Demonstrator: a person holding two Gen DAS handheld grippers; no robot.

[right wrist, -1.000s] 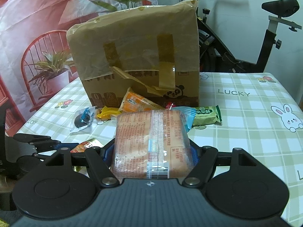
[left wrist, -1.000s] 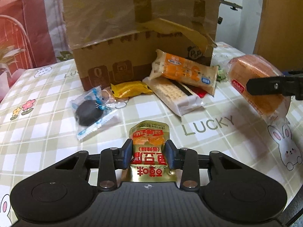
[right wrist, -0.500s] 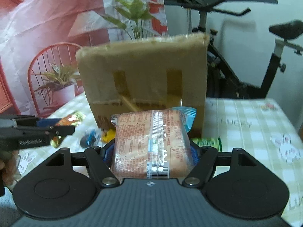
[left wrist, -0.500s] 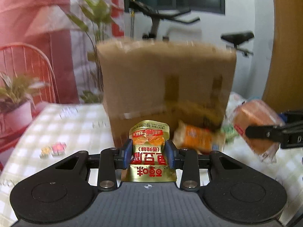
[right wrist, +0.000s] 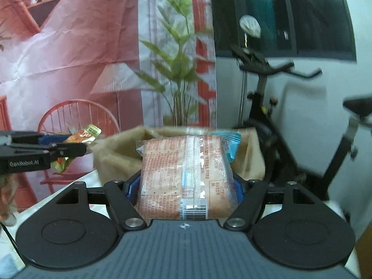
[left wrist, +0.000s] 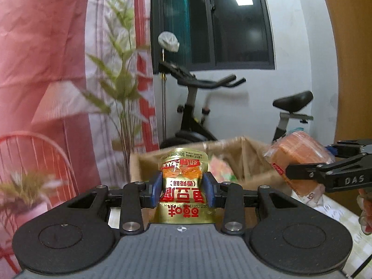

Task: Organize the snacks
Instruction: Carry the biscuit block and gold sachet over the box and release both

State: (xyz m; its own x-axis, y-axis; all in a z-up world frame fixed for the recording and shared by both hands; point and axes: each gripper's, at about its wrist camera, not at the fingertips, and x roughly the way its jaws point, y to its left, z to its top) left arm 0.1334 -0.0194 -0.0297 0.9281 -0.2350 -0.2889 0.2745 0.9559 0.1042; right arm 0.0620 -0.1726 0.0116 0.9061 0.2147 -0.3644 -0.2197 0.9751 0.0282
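My left gripper (left wrist: 183,191) is shut on a gold snack packet (left wrist: 183,181) with red print, held up level with the open top of the cardboard box (left wrist: 253,160). My right gripper (right wrist: 186,190) is shut on an orange bread pack (right wrist: 186,176), held just in front of the same box (right wrist: 251,153). In the left wrist view the bread pack (left wrist: 297,153) and the right gripper sit at the right, beside the box. In the right wrist view the gold packet (right wrist: 81,137) shows at the left. A pale wrapped snack (left wrist: 220,169) lies inside the box.
An exercise bike (left wrist: 197,107) stands behind the box, also in the right wrist view (right wrist: 262,107). A tall green plant (left wrist: 121,88) and a red printed backdrop (left wrist: 46,58) are at the left. A strip of checked tablecloth (left wrist: 337,211) shows at the right.
Both grippers rose from the table with their snacks to the height of the box's open top. The table and loose snacks dropped out of view.
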